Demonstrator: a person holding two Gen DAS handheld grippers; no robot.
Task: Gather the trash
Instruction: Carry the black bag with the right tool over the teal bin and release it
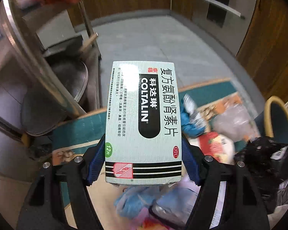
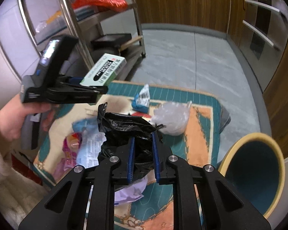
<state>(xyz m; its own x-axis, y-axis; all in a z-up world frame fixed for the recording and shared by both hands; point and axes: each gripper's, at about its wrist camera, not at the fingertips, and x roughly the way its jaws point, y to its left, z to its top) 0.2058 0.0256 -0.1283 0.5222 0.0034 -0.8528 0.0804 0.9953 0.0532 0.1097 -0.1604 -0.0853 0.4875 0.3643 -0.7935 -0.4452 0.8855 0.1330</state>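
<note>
Here the left claw [image 1: 143, 159] tilts down, gripping the medicine box [image 1: 142, 118].

Home kitchen: wooden cabinets [image 2: 182, 3], steel rack [image 2: 98, 19]

A patterned teal mat [image 2: 201, 103] carries clear plastic [image 2: 171, 117] and wrappers [image 2: 143, 98].

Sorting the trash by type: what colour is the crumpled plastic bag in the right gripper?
The crumpled plastic bag is black, clearest in the right wrist view.
</note>
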